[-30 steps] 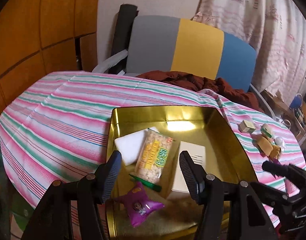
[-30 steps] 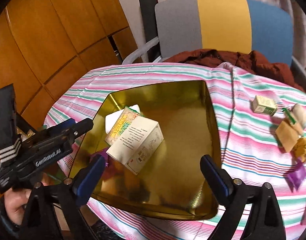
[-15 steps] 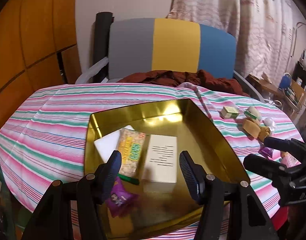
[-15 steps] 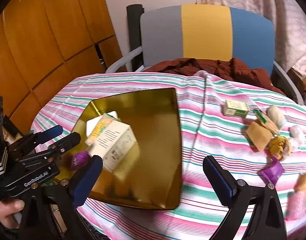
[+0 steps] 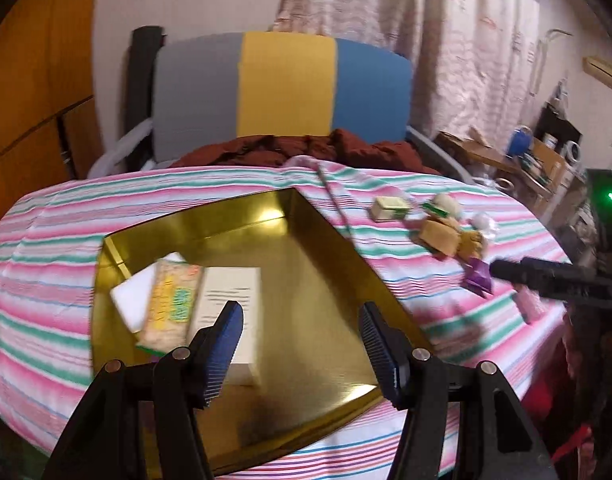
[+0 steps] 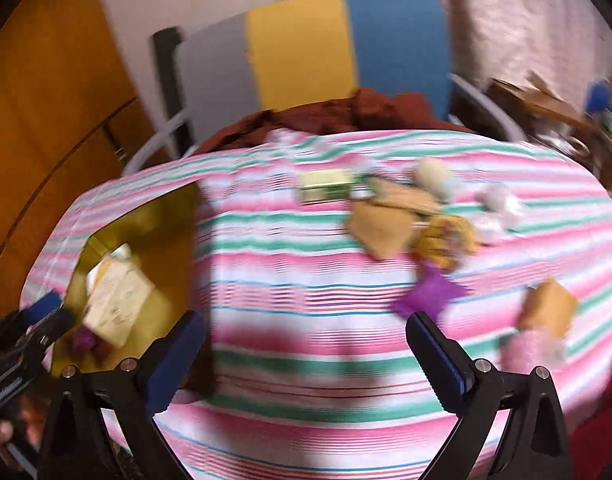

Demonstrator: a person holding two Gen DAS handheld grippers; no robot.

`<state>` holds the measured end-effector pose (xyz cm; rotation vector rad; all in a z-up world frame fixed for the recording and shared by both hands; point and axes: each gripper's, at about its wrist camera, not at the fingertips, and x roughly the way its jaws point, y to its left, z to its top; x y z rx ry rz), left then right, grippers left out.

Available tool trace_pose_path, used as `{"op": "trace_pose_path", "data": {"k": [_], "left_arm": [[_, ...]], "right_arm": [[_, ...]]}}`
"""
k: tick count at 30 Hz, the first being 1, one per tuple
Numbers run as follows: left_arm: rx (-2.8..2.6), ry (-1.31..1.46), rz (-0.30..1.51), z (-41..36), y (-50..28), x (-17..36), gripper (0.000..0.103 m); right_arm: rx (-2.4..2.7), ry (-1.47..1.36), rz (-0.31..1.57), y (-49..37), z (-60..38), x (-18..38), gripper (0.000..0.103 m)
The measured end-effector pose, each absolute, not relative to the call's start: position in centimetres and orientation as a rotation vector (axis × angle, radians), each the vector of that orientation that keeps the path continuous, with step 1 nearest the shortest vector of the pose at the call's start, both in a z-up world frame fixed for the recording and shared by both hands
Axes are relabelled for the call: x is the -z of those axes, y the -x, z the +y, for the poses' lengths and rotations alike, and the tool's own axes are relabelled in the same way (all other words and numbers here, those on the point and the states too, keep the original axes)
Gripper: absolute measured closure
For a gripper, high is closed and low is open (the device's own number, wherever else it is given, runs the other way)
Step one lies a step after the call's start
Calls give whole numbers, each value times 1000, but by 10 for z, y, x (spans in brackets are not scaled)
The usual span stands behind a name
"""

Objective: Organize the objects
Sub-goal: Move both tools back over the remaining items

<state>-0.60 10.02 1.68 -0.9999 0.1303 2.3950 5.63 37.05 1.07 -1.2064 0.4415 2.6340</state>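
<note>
Fingers of both the left gripper and right gripper stay spread, empty; the right has swung from the gold tray toward the purple packet right of it.

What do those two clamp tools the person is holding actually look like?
Both are black plastic frames ending in two fingers with silver rivets at the joints. The left gripper has dark blue ribbed pads. The right gripper has the same blue pads. White lettering, too blurred to read, marks the left one's body.
</note>
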Motion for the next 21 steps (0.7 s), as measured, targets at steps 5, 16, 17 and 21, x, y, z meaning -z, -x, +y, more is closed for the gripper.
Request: {"op": "trace_pose_path", "data": {"k": [5, 16, 17, 21], "left_arm": [[-2323, 991, 159, 123, 1, -17, 42], [-2044, 987, 234, 204, -20, -13, 42], [-2000, 993, 243, 216, -23, -11, 42], [-1892, 958, 328, 262, -36, -6, 40]], "right_arm": [[-2475, 1095, 579, -85, 441, -19, 1], [-2209, 874, 861, -158, 547, -21, 0], [-2196, 864, 874, -162, 551, -18, 0], [-2206, 820, 943, -169, 555, -4, 0]]}}
